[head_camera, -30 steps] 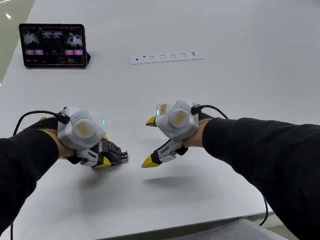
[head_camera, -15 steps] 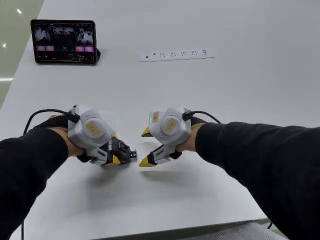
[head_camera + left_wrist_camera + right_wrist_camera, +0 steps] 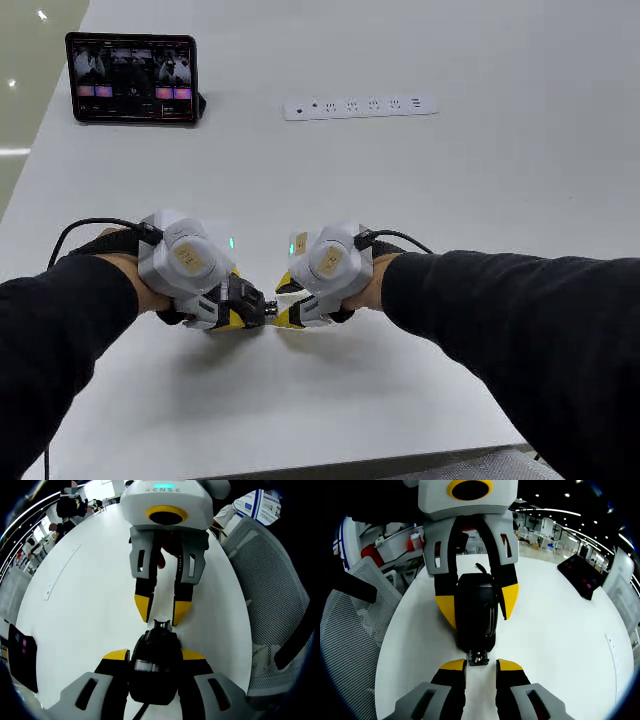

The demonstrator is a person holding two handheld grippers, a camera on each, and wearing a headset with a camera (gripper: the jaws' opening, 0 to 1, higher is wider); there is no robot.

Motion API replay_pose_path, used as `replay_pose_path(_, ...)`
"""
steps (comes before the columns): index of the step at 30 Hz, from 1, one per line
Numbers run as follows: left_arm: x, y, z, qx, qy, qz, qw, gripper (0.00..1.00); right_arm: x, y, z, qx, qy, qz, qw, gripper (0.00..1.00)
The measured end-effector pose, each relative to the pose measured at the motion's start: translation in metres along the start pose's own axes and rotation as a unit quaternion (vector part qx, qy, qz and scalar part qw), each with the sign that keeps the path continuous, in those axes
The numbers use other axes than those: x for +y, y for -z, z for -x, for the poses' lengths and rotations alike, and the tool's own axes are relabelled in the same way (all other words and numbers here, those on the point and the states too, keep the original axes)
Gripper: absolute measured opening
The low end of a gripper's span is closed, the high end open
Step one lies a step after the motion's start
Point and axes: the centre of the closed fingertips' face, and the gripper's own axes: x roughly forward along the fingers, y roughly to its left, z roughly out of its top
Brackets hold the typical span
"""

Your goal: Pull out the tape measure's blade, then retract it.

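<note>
On the white table [image 3: 400, 200], my left gripper [image 3: 238, 300] is shut on the black tape measure [image 3: 252, 298], with its yellow-tipped jaws on the case's two sides. The left gripper view shows the case [image 3: 154, 667] between those jaws [image 3: 155, 655] and the blade's metal hook [image 3: 161, 625] pointing away. My right gripper [image 3: 283, 302] faces it from the right, narrowly open, its yellow tips level with the hook [image 3: 479, 657]. In the right gripper view its own tips [image 3: 481, 666] flank the hook without pinching it. No blade is drawn out.
A tablet [image 3: 132, 77] with a lit screen stands at the far left, and a white power strip [image 3: 360, 106] lies at the back centre. A black cable [image 3: 85, 228] trails from the left gripper. A mesh chair [image 3: 272, 605] sits at the table's near edge.
The right gripper has moved left towards the tape measure and its jaws have narrowed from wide open to a small gap at the hook. The left gripper still holds the case.
</note>
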Motion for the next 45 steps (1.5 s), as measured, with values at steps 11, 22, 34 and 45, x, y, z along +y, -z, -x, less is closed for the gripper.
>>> replay_pose_path(11, 0.001, 0.0, 0.0, -0.001, -0.002, 0.002, 1.0, 0.33, 0.004, -0.001, -0.01, 0.016, -0.017, 0.02, 0.9995, 0.12)
replay_pose_path(22, 0.002, 0.002, -0.002, -0.004, 0.0, 0.002, 1.0, 0.33, 0.005, -0.002, -0.011, 0.041, -0.011, -0.004, 0.9991, 0.12)
replay_pose_path(34, 0.002, 0.002, -0.003, -0.003, -0.004, 0.006, 1.0, 0.33, 0.006, -0.001, -0.01, 0.031, -0.026, 0.019, 0.999, 0.09)
replay_pose_path(45, 0.003, 0.002, -0.002, -0.006, -0.005, 0.013, 0.9999, 0.33, 0.002, 0.001, -0.009, 0.019, -0.026, 0.005, 0.9995, 0.09)
